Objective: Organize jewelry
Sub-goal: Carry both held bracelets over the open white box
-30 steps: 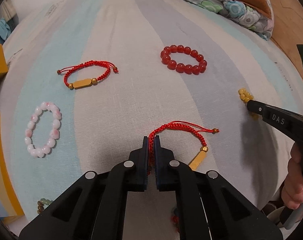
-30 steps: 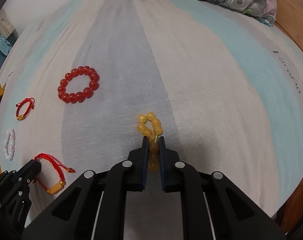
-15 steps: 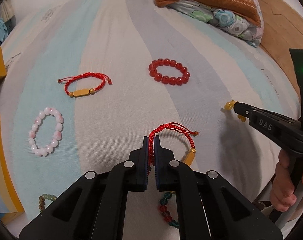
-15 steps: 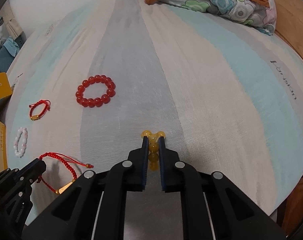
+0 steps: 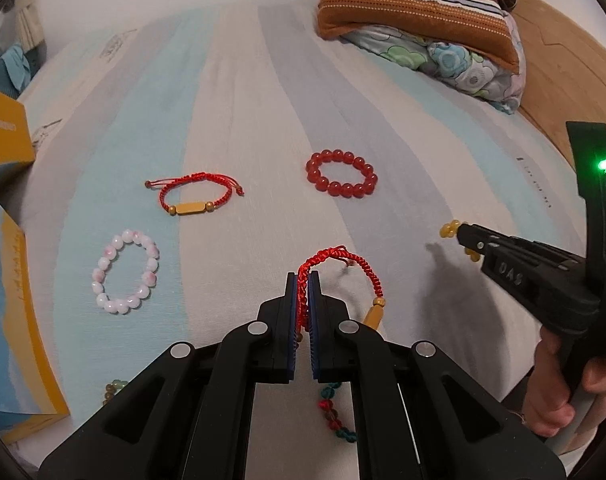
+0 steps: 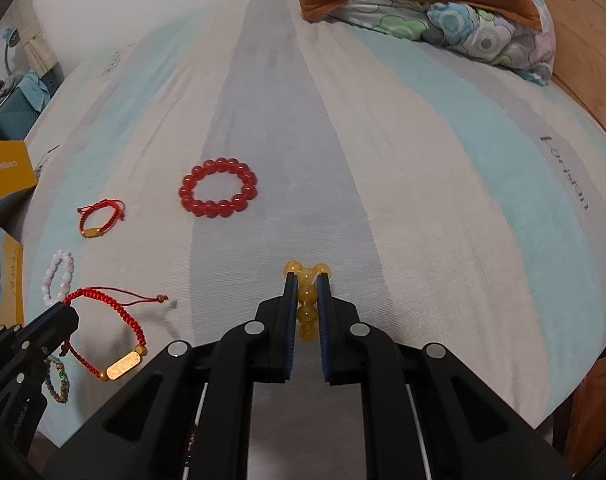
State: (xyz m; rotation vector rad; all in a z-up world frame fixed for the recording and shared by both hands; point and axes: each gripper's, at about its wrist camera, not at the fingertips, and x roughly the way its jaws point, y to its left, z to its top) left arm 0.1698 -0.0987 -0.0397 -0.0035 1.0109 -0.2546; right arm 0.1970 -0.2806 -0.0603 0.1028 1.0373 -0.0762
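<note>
Left wrist view, left to right. Yellow box point(image 5: 5, 132) and a blue-and-yellow booklet point(image 5: 11, 320) at the left edge of the bed point(image 5: 239, 92). Pink-white bead bracelet point(image 5: 125, 272) lies flat on the striped sheet. Just beyond it, a red cord bracelet with gold bar point(image 5: 195, 196), also flat. At the lower left, partly hidden by the gripper body, a small greenish bead bracelet point(image 5: 113, 390).

Centre: left gripper point(image 5: 303, 280), jaws clamped on a second red cord bracelet point(image 5: 339, 264); its loop arches up off the sheet and its gold bar hangs to the right of the jaws. Below the jaws, a red-and-teal bead strand point(image 5: 333, 412) on the sheet. Beyond centre, dark red bead bracelet point(image 5: 341, 179), flat, well apart from both grippers.

Right: right gripper point(image 5: 459, 236), held in a hand point(image 5: 555, 392); green light on its frame.

Right wrist view: right gripper point(image 6: 306, 280) jaws clamped on a yellow bead bracelet point(image 6: 306, 294), beads lined up between the jaws, a few showing past the tips. It appears raised above the sheet.

Stacked pillows point(image 5: 423, 20) at the far right of the bed.
</note>
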